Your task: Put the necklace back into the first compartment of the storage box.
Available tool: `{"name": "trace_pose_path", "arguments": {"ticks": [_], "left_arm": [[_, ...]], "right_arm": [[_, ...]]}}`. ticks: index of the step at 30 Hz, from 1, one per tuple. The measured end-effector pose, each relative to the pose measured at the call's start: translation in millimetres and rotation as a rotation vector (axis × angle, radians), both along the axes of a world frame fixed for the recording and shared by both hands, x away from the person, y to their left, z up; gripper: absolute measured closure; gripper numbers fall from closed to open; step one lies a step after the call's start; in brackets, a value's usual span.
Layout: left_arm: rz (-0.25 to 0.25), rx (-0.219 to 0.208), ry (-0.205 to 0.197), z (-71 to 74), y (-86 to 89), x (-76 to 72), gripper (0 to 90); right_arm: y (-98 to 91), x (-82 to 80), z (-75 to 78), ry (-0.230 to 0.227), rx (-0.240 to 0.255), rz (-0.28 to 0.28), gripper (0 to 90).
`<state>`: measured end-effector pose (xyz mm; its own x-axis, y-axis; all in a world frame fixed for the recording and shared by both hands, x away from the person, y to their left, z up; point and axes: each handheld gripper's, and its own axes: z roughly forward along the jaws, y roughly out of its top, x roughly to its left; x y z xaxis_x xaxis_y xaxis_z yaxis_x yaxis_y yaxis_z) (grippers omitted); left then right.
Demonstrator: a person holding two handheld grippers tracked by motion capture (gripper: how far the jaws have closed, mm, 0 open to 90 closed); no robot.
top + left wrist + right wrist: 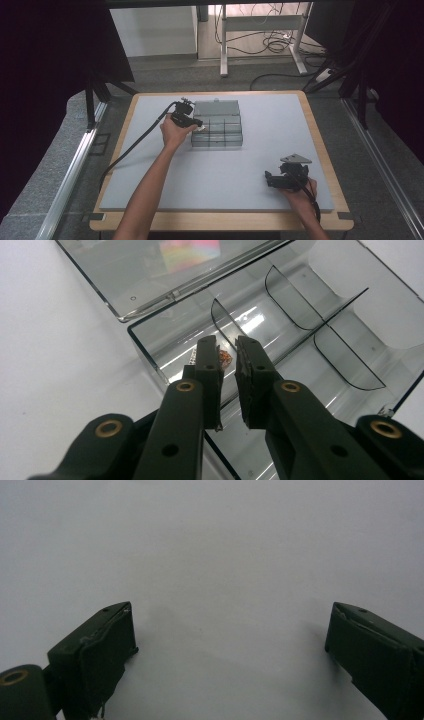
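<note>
The left hand-held gripper [199, 125] is positioned at the left end of a clear compartment box [218, 131], which sits on the grey surface [210, 175] toward its far edge, roughly midway between the left and right edges. In the left gripper view the left hand-held gripper [229, 352] has its two black jaws drawn nearly together, with only a thin slit between them, and the tips dip over the box wall into the end compartment. A small orange-and-white speckled item [223, 357] shows in the slit at the tips; the jaws appear to pinch it, though it is too small to identify.

The clear compartment box [300, 335] is of smoky transparent plastic, rectangular, with thin glossy walls, rounded corners and curved dividers that split it into cells. Its hinged lid [150, 270] lies folded flat toward the far edge of the surface, reflecting a coloured patch.

The right hand-held gripper [270, 179] rests near the near right corner of the surface, well apart from the box, with a grey three-cornered plate on top. In the right gripper view the right hand-held gripper [230, 640] has its jaws spread wide with nothing between them, only the plain matte grey surface [225, 555] beyond. The jaw pads look dark, rubbery and slightly frayed at the edges.

The surface is a smooth grey mat on a light wooden board with rounded corners.
</note>
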<state>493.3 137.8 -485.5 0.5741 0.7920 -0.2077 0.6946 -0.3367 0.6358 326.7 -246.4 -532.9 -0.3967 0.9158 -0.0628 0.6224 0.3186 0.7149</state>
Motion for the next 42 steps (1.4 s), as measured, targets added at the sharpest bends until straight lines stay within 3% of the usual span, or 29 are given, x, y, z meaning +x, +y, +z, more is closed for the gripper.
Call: {"name": "trace_pose_path", "arguments": {"ticks": [8, 10, 11, 12, 13, 14, 15, 16, 17, 18, 19, 21, 22, 23, 24, 25, 28, 38, 39, 40, 41, 42], "left_arm": [[-0.015, -0.042, -0.043, 18.4, 10.7, -13.1, 70.1], [-0.032, -0.067, -0.052, 23.5, 14.8, -21.8, 62.5], [-0.042, -0.085, -0.064, 27.9, 20.8, -33.3, 60.3], [-0.042, -0.085, -0.064, 27.9, 20.8, -33.3, 57.9], [-0.053, -0.109, -0.074, 31.8, 28.3, -47.1, 55.4], [-0.053, -0.109, -0.074, 31.8, 28.3, -47.1, 53.1], [-0.066, -0.138, -0.076, 34.3, 36.4, -62.2, 51.2], [-0.066, -0.138, -0.076, 34.3, 36.4, -62.2, 49.5], [-0.073, -0.155, -0.088, 36.2, 44.3, -78.6, 48.2], [-0.073, -0.155, -0.088, 36.2, 44.3, -78.6, 47.6], [-0.075, -0.18, -0.104, 37.9, 53.1, -94.5, 47.2], [-0.079, -0.195, -0.119, 39.2, 62.3, -109.0, 46.0], [-0.079, -0.195, -0.119, 39.2, 62.3, -109.0, 45.3], [-0.082, -0.206, -0.132, 39.2, 71.5, -122.5, 44.7], [-0.082, -0.206, -0.132, 39.2, 71.5, -122.5, 44.0], [-0.083, -0.214, -0.136, 37.2, 80.5, -135.1, 43.4], [-0.077, -0.232, -0.143, 31.5, 94.6, -152.5, 42.6], [-0.051, -0.231, -0.11, -2.4, 125.0, -195.9, 41.6], [-0.051, -0.219, -0.102, -10.9, 126.9, -202.5, 41.6], [-0.051, -0.219, -0.102, -10.9, 126.9, -202.5, 41.6], [-0.05, -0.179, -0.093, -17.6, 126.2, -206.8, 41.5], [-0.05, -0.179, -0.093, -17.6, 126.2, -206.8, 41.5]], "right_arm": [[0.0, -0.1, 0.0, 0.001, 0.0, 0.0, 5.6], [0.1, -0.2, 0.1, 0.0, 0.0, -0.001, 5.6], [0.1, -0.2, 0.0, 0.0, 0.0, 0.0, 5.6], [0.2, -0.2, 0.0, 0.0, -0.001, 0.0, 5.6], [0.2, -0.2, 0.0, 0.0, -0.001, 0.0, 5.6], [0.2, -0.2, 0.0, 0.0, -0.001, 0.0, 5.6], [0.2, -0.2, 0.0, 0.0, -0.001, -0.001, 5.6], [0.2, -0.2, 0.0, 0.0, -0.001, -0.001, 5.6], [0.2, -0.3, 0.0, 0.0, -0.001, -0.001, 5.6], [0.2, -0.3, 0.0, 0.0, -0.001, -0.001, 5.6], [0.3, -0.3, 0.0, -0.001, -0.002, -0.001, 5.6], [0.4, -0.3, 0.0, -0.001, -0.002, -0.002, 5.5], [0.4, -0.3, 0.0, -0.001, -0.002, -0.002, 5.5], [0.3, -0.3, 0.0, -0.001, -0.002, -0.002, 5.5], [0.3, -0.3, 0.0, -0.001, -0.002, -0.002, 5.5], [0.2, -0.1, 0.0, -0.001, -0.003, -0.001, 5.5], [0.2, -0.1, -0.1, 0.0, -0.001, -0.002, 5.5], [0.3, -0.3, 0.2, 0.003, 0.0, -0.004, 5.5], [0.3, -0.3, 0.2, 0.003, -0.001, -0.003, 5.5], [0.3, -0.3, 0.2, 0.003, -0.001, -0.003, 5.5], [0.4, -0.2, 0.1, 0.002, 0.0, -0.004, 5.5], [0.4, -0.2, 0.1, 0.002, 0.0, -0.004, 5.5]]}}
